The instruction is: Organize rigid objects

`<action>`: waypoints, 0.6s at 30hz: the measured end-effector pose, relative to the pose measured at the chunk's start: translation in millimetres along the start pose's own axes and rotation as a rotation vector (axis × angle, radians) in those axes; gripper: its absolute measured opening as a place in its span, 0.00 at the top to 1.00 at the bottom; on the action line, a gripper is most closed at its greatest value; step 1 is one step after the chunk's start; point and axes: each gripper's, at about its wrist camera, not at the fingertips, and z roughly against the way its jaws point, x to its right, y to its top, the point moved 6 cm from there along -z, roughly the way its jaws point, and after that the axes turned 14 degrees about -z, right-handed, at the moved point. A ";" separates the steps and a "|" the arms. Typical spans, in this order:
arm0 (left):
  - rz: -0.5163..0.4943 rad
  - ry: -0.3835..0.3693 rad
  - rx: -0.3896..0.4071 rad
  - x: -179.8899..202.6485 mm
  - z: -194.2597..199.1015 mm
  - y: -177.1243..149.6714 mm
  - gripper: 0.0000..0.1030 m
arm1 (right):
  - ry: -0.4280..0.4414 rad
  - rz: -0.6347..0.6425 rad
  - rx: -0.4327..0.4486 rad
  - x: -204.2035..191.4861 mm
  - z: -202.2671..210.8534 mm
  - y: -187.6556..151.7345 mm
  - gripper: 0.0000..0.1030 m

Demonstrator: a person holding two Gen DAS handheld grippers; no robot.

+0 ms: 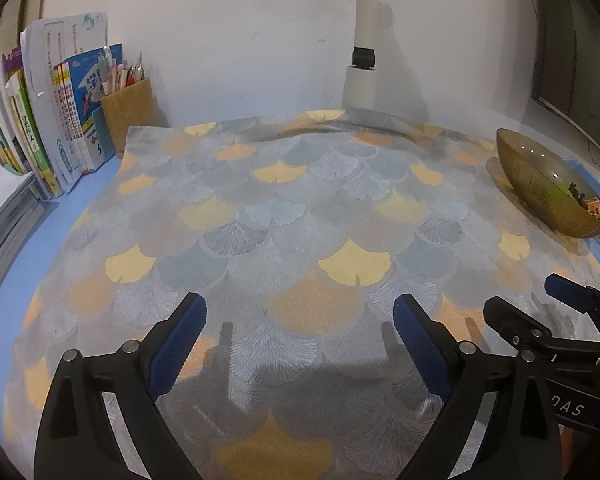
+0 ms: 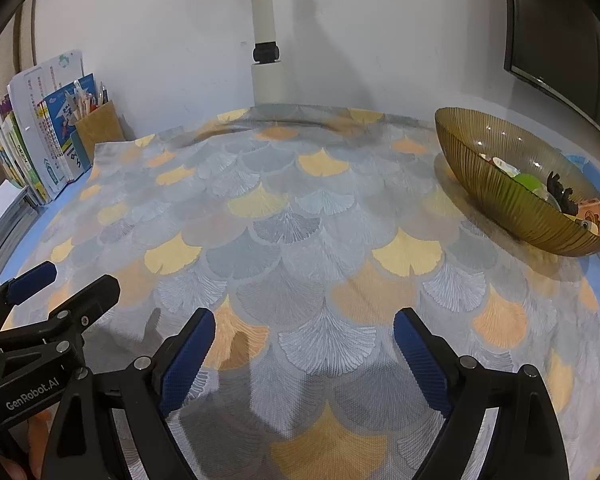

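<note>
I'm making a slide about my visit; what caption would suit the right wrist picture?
Open right hand-held gripper poised over a leaf-patterned cloth, with a ribbed amber bowl of small items at the far right.

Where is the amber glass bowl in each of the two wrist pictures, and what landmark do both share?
Left wrist: the bowl is at the far right edge, partly cut off, on the patterned cloth.
Right wrist: the bowl sits upper right, seen almost whole, with small items inside.
Shared landmark: the white post against the back wall, behind the cloth.
</note>
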 end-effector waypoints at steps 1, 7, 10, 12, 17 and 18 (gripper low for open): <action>0.005 0.010 -0.016 -1.4 -2.0 -0.9 0.03 | -0.001 0.000 -0.003 0.6 -0.7 0.0 0.13; 0.021 -0.017 -0.111 -4.3 -17.9 -7.6 0.03 | 0.001 0.010 -0.014 1.2 -3.6 0.4 0.13; 0.010 -0.017 -0.113 -2.4 -17.6 -7.8 0.03 | 0.002 0.016 -0.016 0.9 -4.2 0.4 0.13; -0.002 0.002 -0.101 -1.3 -14.6 -7.6 0.03 | 0.003 0.016 -0.020 0.8 -4.9 0.1 0.13; -0.025 0.016 -0.107 1.8 -14.4 -5.5 0.03 | 0.002 0.014 -0.024 0.3 -5.6 -0.5 0.13; -0.028 0.014 -0.109 1.9 -14.9 -5.2 0.03 | 0.002 0.013 -0.024 0.5 -5.5 -0.4 0.13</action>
